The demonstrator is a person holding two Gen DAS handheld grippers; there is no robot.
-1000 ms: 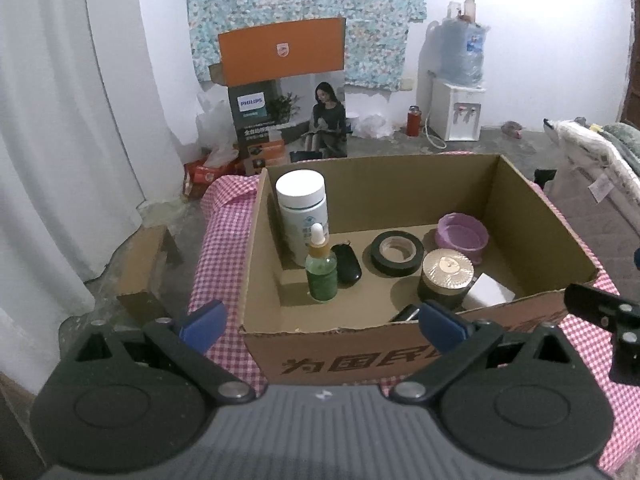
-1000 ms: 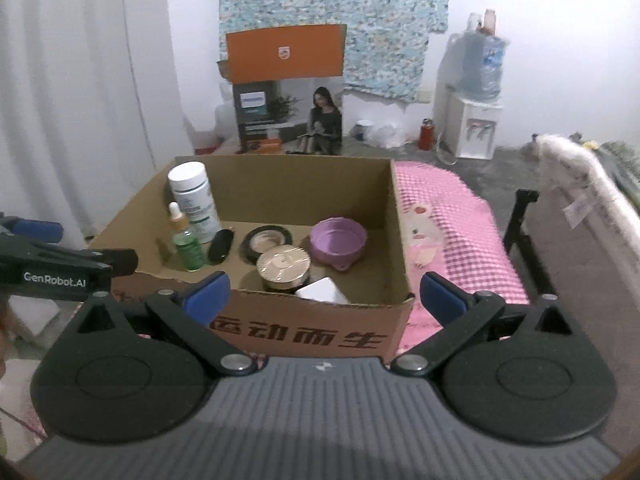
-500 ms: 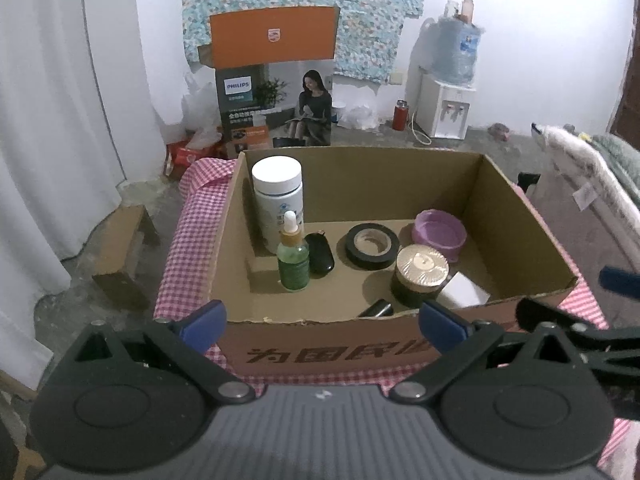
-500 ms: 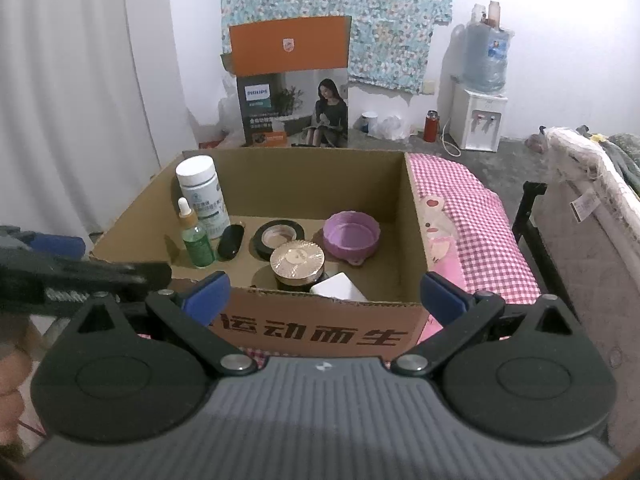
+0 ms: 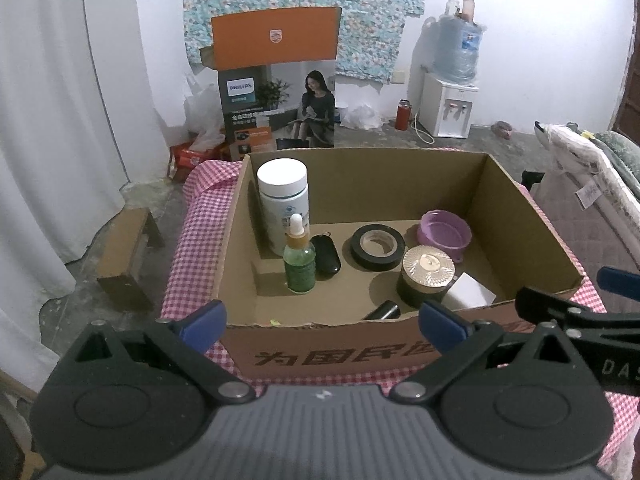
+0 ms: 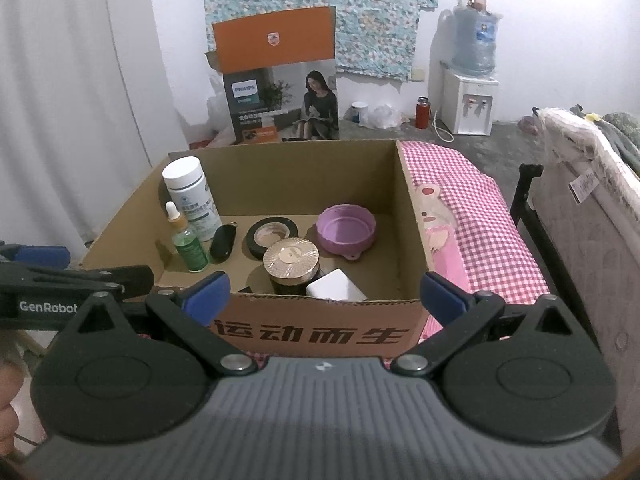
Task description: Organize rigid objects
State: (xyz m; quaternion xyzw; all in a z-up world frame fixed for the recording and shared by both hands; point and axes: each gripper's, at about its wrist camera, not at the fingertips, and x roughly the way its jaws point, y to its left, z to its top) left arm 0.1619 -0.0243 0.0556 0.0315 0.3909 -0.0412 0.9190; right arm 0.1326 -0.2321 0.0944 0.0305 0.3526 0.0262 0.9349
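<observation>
An open cardboard box stands on a pink checked cloth. Inside are a white pill bottle, a green dropper bottle, a black key fob, a black tape roll, a purple bowl, a gold-lidded jar, a white block and a small black item. My left gripper and right gripper are open and empty, in front of the box's near wall.
The pink checked cloth covers the surface under the box. A Philips carton stands on the floor behind. A water dispenser is at the back right. A mattress edge lies at the right. White curtain hangs at the left.
Both grippers have drawn back and risen a little from the box, so more of its inside shows. Both stay open and empty. The items in the box have not moved.
</observation>
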